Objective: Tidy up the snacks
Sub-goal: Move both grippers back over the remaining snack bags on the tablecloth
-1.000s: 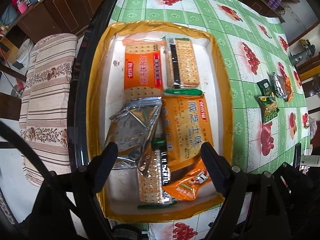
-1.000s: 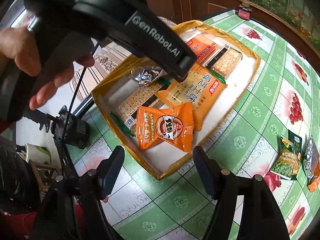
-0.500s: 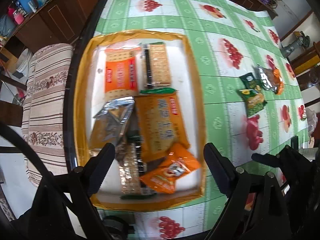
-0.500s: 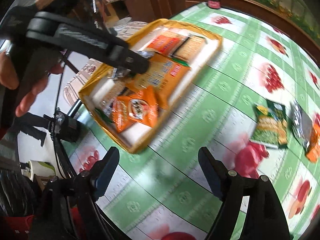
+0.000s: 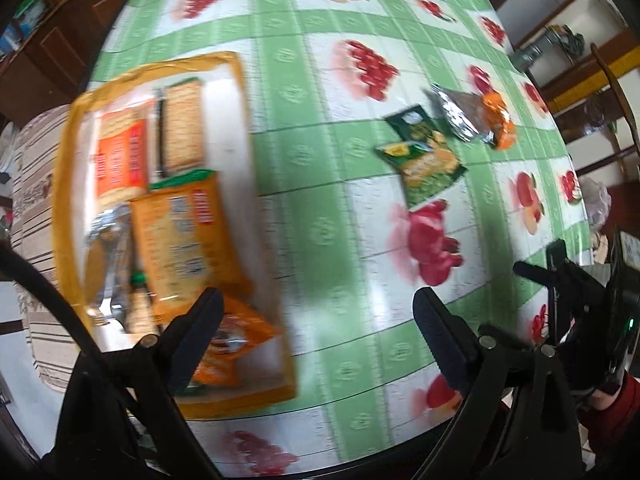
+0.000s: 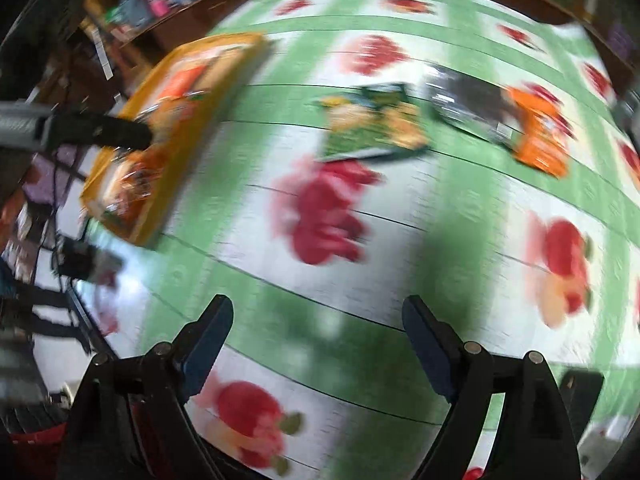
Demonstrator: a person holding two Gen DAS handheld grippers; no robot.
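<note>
A yellow-rimmed tray [image 5: 66, 184] at the table's left holds several cracker and snack packets, among them a big orange packet [image 5: 180, 232]; it also shows in the right wrist view [image 6: 176, 148], blurred. Loose on the cloth lie a green snack bag [image 5: 424, 160] [image 6: 372, 124], a silver packet [image 5: 456, 116] [image 6: 468, 108] and a small orange packet [image 5: 500, 124] [image 6: 540, 136]. My left gripper [image 5: 316, 312] is open and empty above the tray's near right corner. My right gripper [image 6: 318, 320] is open and empty above bare cloth, short of the loose packets.
The table carries a green and white fruit-print cloth [image 5: 320, 80]. A striped seat [image 5: 28, 200] stands off the left edge. Dark wooden cabinets [image 5: 60, 40] line the back. A black device [image 6: 580, 396] lies near the front right edge.
Both grippers have swung right, away from the tray toward the loose packets. The tray has shifted left in both views. Both stay open and empty.
</note>
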